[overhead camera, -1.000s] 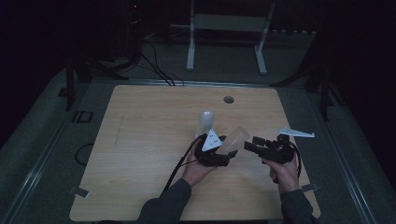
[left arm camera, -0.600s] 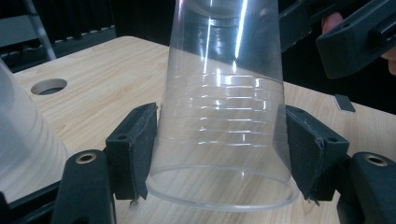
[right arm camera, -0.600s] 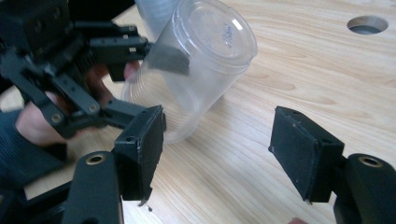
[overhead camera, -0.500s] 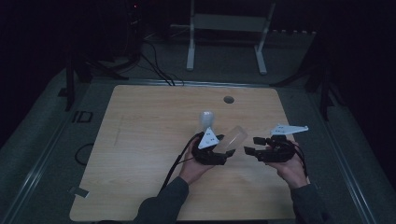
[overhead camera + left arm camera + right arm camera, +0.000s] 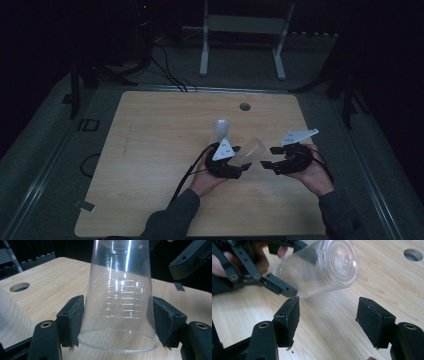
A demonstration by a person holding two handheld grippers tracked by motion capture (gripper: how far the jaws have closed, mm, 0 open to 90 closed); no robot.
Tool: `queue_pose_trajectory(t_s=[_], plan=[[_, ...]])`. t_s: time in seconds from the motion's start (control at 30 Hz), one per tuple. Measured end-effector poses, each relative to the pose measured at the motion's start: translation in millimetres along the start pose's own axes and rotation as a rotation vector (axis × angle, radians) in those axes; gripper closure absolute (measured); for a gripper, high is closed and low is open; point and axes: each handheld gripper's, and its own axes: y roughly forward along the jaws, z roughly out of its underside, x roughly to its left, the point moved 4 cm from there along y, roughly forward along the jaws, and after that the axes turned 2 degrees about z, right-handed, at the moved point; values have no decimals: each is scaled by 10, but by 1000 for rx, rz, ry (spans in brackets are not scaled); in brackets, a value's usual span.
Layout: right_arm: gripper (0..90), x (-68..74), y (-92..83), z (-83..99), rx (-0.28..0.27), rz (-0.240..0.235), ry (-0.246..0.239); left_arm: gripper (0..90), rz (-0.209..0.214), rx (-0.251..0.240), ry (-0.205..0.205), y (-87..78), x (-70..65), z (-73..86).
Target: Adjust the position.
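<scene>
A clear plastic cup (image 5: 252, 151) lies tilted over the wooden table (image 5: 150, 150). My left gripper (image 5: 242, 161) is shut on it near the rim. In the left gripper view both pads press the cup (image 5: 120, 297) on either side, with the open mouth toward the camera. My right gripper (image 5: 269, 157) is open, just right of the cup's base and apart from it. In the right gripper view the cup's base (image 5: 339, 260) faces the open right gripper (image 5: 328, 320), with nothing between its fingers. The left gripper (image 5: 279, 287) holds the cup from the left.
A second translucent cup (image 5: 220, 129) stands upside down on the table just behind my left hand, also seen as the pale cup (image 5: 12, 317). A round hole (image 5: 244, 106) sits near the table's far edge. Metal stand legs (image 5: 204, 50) and cables lie on the dark floor beyond.
My right gripper has risen slightly and shifted a little toward the cup's base. The left gripper has stayed put with the cup in it.
</scene>
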Motion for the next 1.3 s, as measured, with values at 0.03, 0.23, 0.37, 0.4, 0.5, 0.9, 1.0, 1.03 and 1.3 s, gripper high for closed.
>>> queue_pose_trajectory(t_s=[0.03,0.23,0.37,0.4,0.5,0.9,1.0,1.03,1.3], plan=[[344,-1,6,-1,15,4,-9,315,2,2,-1,0,-3,2],[325,-23,-7,-19,90,30,-66,314,11,15,6,6,-8,14],[323,-25,-29,-33,117,35,-99,314,24,19,11,18,-30,22],[324,-25,-46,-42,130,37,-119,314,27,23,14,20,-32,25],[326,-23,-71,-58,137,30,-145,314,34,32,21,29,-45,32],[326,-41,-165,-133,224,36,-250,313,69,72,55,64,-97,55],[326,-33,-178,-148,245,36,-272,313,75,76,58,72,-105,60],[326,-16,-191,-166,262,33,-292,314,78,82,60,79,-109,66],[323,23,-198,-197,323,24,-348,313,88,98,73,97,-133,85]])
